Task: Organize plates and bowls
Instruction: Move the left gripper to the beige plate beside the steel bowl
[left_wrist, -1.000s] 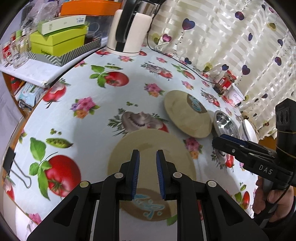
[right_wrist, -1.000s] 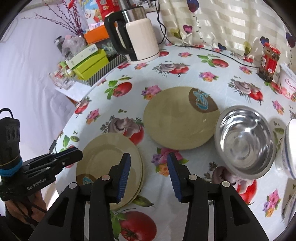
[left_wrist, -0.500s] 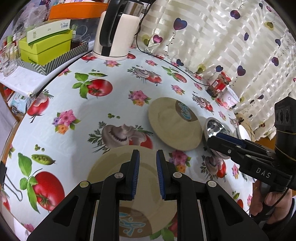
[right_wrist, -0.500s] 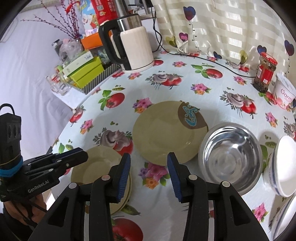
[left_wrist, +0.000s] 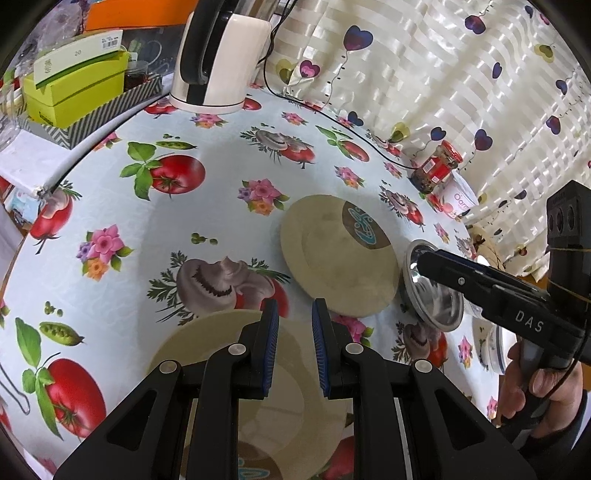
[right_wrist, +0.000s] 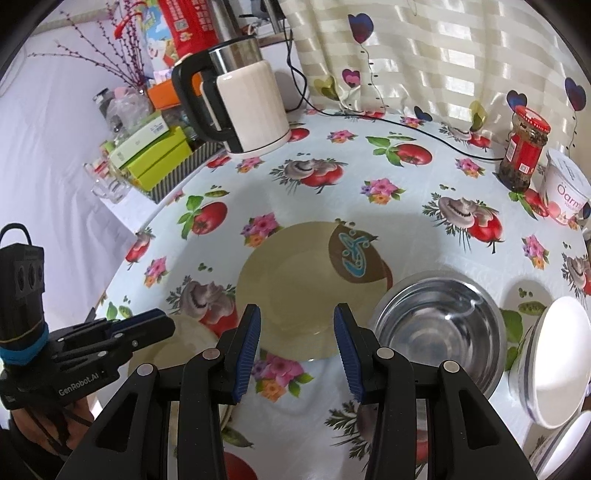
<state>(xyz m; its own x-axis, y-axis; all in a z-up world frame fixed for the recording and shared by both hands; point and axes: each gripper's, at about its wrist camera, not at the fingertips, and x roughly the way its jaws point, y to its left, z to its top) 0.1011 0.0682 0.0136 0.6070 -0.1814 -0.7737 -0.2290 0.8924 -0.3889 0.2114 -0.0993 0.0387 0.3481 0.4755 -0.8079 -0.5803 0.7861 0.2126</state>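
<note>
A single beige plate (left_wrist: 338, 256) with a brown-and-teal patch lies mid-table; it also shows in the right wrist view (right_wrist: 306, 288). A stack of like plates (left_wrist: 218, 343) lies under my left gripper (left_wrist: 294, 314), which hovers above it, open a narrow gap and empty. The stack's edge shows in the right wrist view (right_wrist: 184, 343). My right gripper (right_wrist: 297, 321) is open wide and empty, above the single plate's near edge. A steel bowl (right_wrist: 439, 332) sits right of that plate, also in the left wrist view (left_wrist: 432, 295). A white bowl (right_wrist: 554, 362) stands further right.
A white kettle (right_wrist: 251, 110) with its cord stands at the back. Green boxes (right_wrist: 155, 155) sit at back left. A red-lidded jar (right_wrist: 522, 151) and a yogurt tub (right_wrist: 565, 192) stand at back right. The table edge (right_wrist: 122, 258) drops off on the left.
Both grippers have pulled back and up from the table. The plate stack now sits lower under my left gripper. The white bowl has come into the right wrist view.
</note>
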